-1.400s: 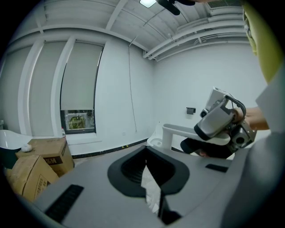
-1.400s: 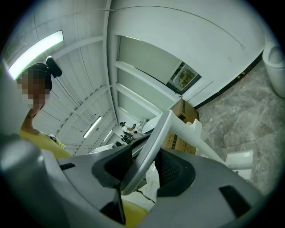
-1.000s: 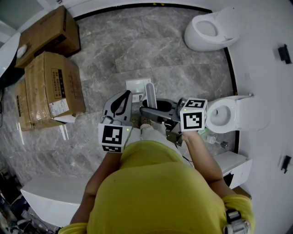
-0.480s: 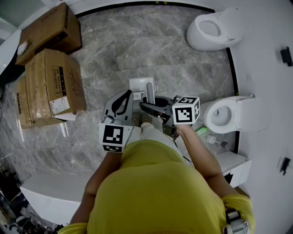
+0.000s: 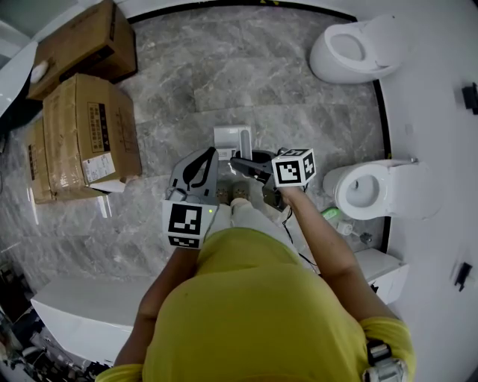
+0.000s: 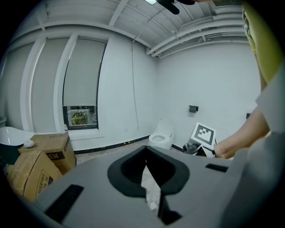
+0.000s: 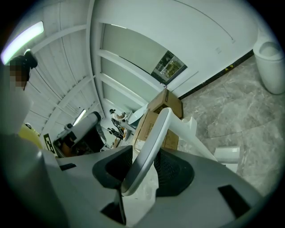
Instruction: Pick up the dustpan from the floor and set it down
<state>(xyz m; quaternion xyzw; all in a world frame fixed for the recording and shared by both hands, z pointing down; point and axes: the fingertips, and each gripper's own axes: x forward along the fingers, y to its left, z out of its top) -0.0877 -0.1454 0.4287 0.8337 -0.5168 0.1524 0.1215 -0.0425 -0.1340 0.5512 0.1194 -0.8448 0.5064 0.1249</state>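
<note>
My right hand-held gripper point(image 5: 240, 160) is clamped on the dustpan point(image 5: 231, 140) handle, pan low by the floor point(image 5: 284, 89) near the toilet point(image 5: 373, 190), left hand-held gripper point(image 5: 205, 160) closed and empty; I reckon this is the set-down, so next I seat it flat, then unclamp.

Honestly, we can't read a single word here. The big cardboard box point(image 5: 75, 138) has a block of black print point(image 5: 95, 119) and a white sticker point(image 5: 98, 168), both way too small for us to make out. In the left gripper view another box point(image 6: 44, 144) shows a dark printed patch, also illegible. The only other signs we spot are black-and-white square markers on the left cube point(image 5: 184, 222) and the right cube point(image 5: 293, 168), with no letters or digits. Tiny yellow marks sit on the black skirting strip point(image 5: 224, 6), and we can't read those either.
</note>
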